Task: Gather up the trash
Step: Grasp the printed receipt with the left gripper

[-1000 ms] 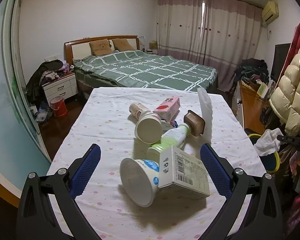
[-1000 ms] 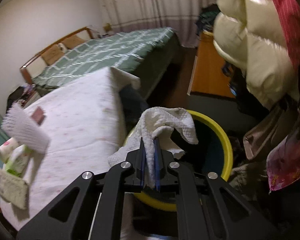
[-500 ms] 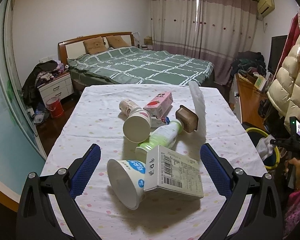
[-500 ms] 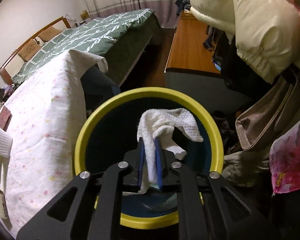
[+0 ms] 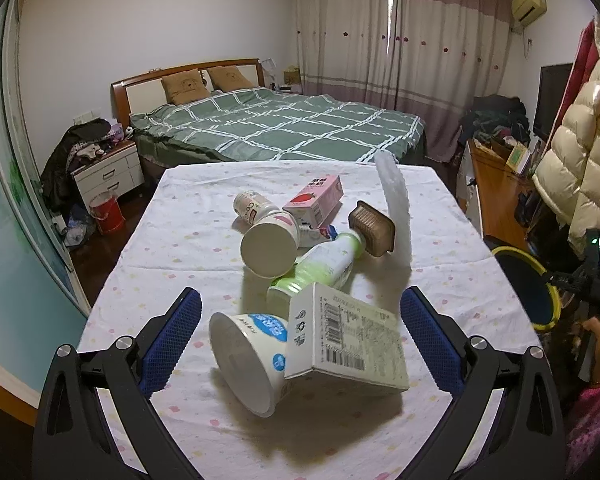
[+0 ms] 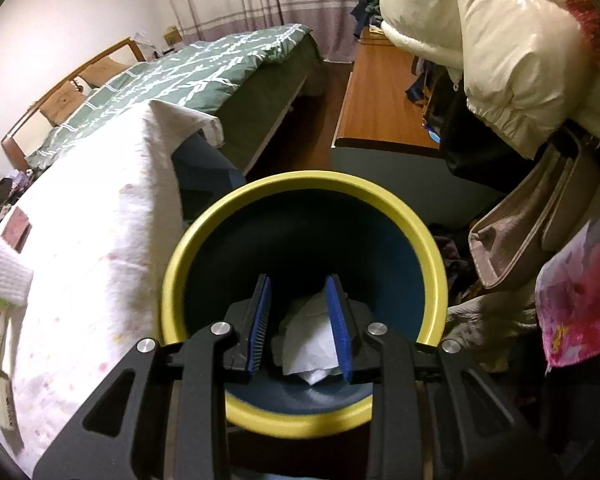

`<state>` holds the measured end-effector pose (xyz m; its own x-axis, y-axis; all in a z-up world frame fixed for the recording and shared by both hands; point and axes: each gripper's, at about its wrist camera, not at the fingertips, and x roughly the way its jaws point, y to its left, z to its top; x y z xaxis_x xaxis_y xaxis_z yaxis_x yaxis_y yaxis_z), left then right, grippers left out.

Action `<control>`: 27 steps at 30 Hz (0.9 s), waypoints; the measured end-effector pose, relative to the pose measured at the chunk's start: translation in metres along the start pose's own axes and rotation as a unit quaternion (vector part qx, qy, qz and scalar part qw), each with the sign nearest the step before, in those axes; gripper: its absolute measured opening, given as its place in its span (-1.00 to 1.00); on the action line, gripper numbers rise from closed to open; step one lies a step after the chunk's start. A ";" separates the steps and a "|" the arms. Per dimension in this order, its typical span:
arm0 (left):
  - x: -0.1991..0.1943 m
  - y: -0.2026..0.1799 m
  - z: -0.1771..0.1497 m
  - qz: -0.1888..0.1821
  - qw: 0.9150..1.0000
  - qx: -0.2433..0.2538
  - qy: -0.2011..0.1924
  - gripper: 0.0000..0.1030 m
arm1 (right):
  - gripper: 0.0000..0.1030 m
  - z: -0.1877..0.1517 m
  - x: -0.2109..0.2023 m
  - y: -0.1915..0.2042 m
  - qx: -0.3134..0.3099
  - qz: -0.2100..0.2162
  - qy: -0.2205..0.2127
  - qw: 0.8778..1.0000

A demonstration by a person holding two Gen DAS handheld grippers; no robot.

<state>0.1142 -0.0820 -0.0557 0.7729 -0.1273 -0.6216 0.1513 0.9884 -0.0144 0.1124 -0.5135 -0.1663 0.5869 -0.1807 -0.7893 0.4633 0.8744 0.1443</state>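
Inside the round yellow-rimmed, dark blue plastic bin (image 6: 432, 248), beside the cloth-covered table (image 6: 80, 248): a crumpled white paper towel (image 6: 312, 340), no clear long axis, seen between the opening jaws of the right gripper (image 6: 300, 320), pads off it. On the table, between the widely spread left gripper (image 5: 300, 336): a white barcode-labelled carton (image 5: 348, 344) against a tipped white yogurt cup (image 5: 248, 356), mouth toward camera. Writing unreadable.

Right gripper (image 6: 299, 322) hangs over the yellow-rimmed bin (image 6: 428, 240), jaws opening; the white crumpled tissue (image 6: 310, 340) lies loose inside the bin, seen between the blue pads (image 6: 260, 320).
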 end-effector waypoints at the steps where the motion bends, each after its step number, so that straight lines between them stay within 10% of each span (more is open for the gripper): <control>1: 0.000 0.000 -0.002 0.001 1.000 0.004 0.001 0.90 | -0.45 -0.003 -0.003 0.003 -0.002 0.003 -0.002 1.000; 27: 0.017 -0.037 -0.030 -0.106 0.989 0.069 0.076 0.90 | -0.43 -0.012 -0.035 0.037 -0.027 0.046 -0.023 0.998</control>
<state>0.1028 -0.1180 -0.0891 0.6140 -0.3069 -0.7272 0.3907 0.9187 -0.0579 0.1011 -0.4696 -0.1398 0.6553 -0.1176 -0.7462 0.3706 0.9108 0.1820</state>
